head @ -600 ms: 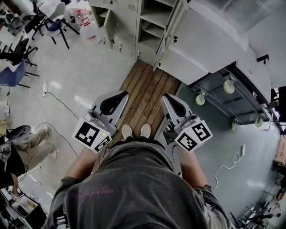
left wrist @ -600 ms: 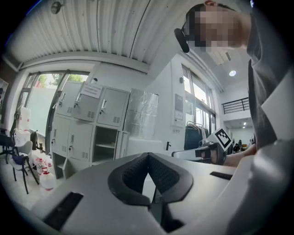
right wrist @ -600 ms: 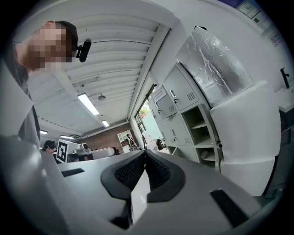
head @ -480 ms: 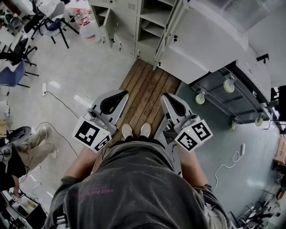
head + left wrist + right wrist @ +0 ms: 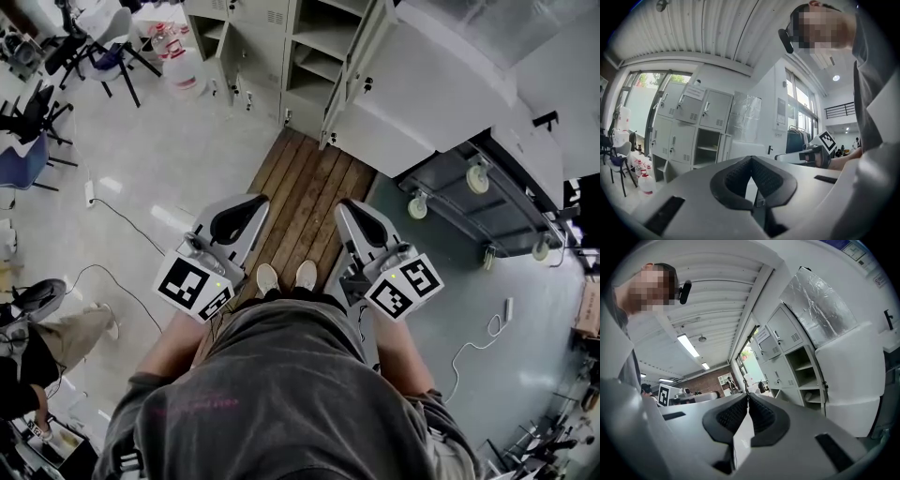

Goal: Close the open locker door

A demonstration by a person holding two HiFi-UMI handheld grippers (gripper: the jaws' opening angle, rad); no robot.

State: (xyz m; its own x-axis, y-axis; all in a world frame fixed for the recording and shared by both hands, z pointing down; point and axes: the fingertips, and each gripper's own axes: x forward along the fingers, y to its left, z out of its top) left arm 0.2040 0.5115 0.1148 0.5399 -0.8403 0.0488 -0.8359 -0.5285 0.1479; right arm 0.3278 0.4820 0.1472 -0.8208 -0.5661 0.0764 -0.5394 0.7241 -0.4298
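Note:
The grey lockers (image 5: 281, 37) stand ahead of me, one column with its shelves (image 5: 321, 52) exposed. Its open door (image 5: 352, 66) swings out toward me, edge-on in the head view. In the left gripper view the open compartment (image 5: 707, 149) sits left of centre with the door (image 5: 725, 148) beside it. In the right gripper view the door (image 5: 851, 376) is a broad white panel at right. My left gripper (image 5: 246, 208) (image 5: 751, 158) and right gripper (image 5: 354, 211) (image 5: 748, 396) are held level at my waist, well short of the lockers, both shut on nothing.
I stand on a wooden pallet (image 5: 309, 197). A smaller low locker door (image 5: 228, 67) also hangs open at left. A wheeled cart (image 5: 487, 202) stands at right, chairs (image 5: 94, 47) and water bottles (image 5: 183, 66) at far left. Cables (image 5: 122, 216) lie on the floor; a person (image 5: 47, 337) sits at lower left.
Both grippers keep their places. The seated person at lower left has drawn their legs in, and the head view has shifted slightly.

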